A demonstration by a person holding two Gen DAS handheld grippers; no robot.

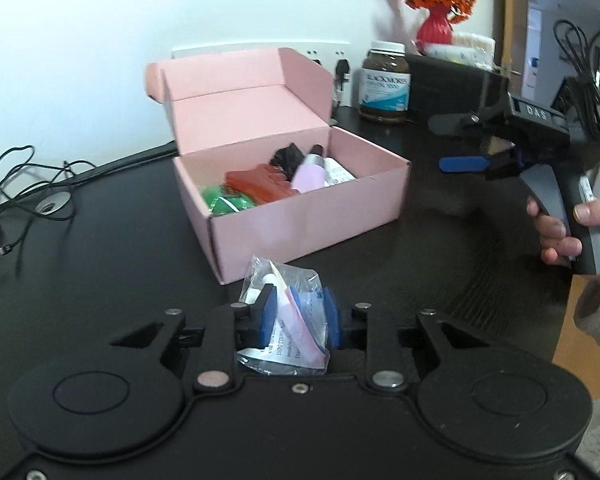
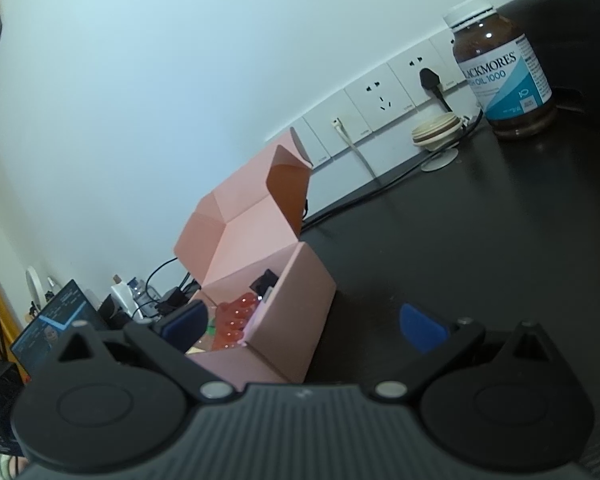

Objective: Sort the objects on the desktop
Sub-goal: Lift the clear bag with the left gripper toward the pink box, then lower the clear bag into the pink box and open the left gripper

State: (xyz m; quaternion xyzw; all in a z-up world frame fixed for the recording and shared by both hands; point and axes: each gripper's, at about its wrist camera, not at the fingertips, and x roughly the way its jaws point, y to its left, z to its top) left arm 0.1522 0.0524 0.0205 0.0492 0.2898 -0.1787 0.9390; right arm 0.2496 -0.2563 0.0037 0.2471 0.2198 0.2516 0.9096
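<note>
Your dark tabletop (image 1: 380,264) carried everything, and the biggest thing on it was the pink box (image 1: 300,200), lid flipped back toward the wall, standing open just beyond your left claw. Inside it lay a green item (image 1: 224,204) at the near left, a red piece (image 1: 260,186) beside it, a lilac bottle (image 1: 309,174) leaning next to a white tube (image 1: 338,172), and something black (image 1: 286,158) at the back. To the box's right, near the wall, stood a brown jar (image 1: 385,82) with a white cap, and further back a red vase (image 1: 436,28) of orange flowers. Loose black cables (image 1: 24,184) trailed over the left end of the tabletop. Your right hand (image 1: 572,232) gripped the handle of the right claw (image 1: 456,144), which hung above the tabletop to the right of the box, well apart from it; its blue pads stood wide with nothing between them, so it was released. Your left claw (image 1: 298,312) was clenched on a small clear bag (image 1: 284,320) of printed paper and a white and pink item, the blue pads pressing its crumpled sides. You had that bag just in front of the box's near wall, outside the box; whether it rested on the tabletop I could not tell.
</note>
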